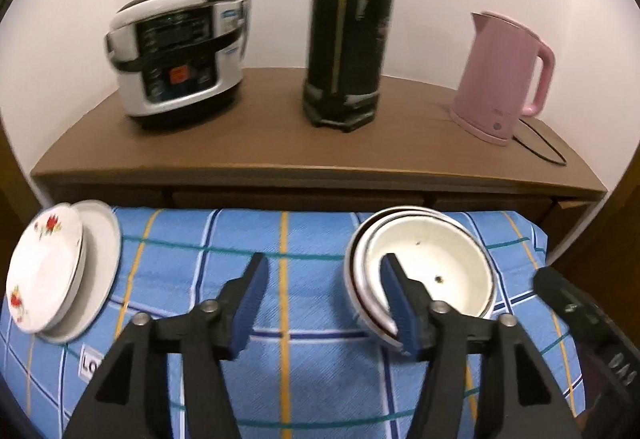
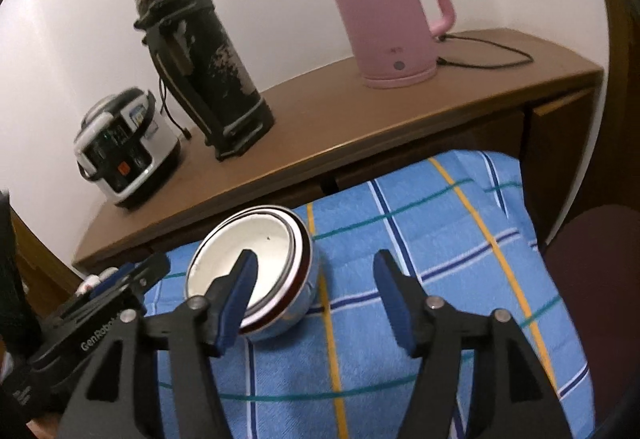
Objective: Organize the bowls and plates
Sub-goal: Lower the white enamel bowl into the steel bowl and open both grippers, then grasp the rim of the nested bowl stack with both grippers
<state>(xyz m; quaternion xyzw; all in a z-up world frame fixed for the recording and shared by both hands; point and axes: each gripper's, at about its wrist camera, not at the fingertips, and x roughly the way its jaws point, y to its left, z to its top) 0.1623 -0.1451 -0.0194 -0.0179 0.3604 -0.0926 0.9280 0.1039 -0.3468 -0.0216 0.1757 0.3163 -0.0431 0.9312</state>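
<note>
A stack of white nested bowls (image 1: 432, 251) with dark-rimmed edges sits on the blue checked cloth (image 1: 304, 379). Two stacked white plates (image 1: 48, 271), the upper one with red flowers, lie at the cloth's left edge. My left gripper (image 1: 325, 263) is open over bare cloth, with its right finger crossing the bowls' near rim. My right gripper (image 2: 315, 258) is open too. Its left finger overlaps the bowls (image 2: 240, 235), and only their right edge reaches the gap. No pad presses on anything. The left gripper (image 2: 132, 275) shows beside the bowls.
Behind the cloth runs a brown wooden cabinet (image 1: 280, 143) against the white wall. It carries a rice cooker (image 1: 176, 55), a tall black thermos (image 1: 348, 31) and a pink kettle (image 1: 500, 79) with a black cord (image 2: 492, 55). A dark red seat (image 2: 592, 263) lies at the right.
</note>
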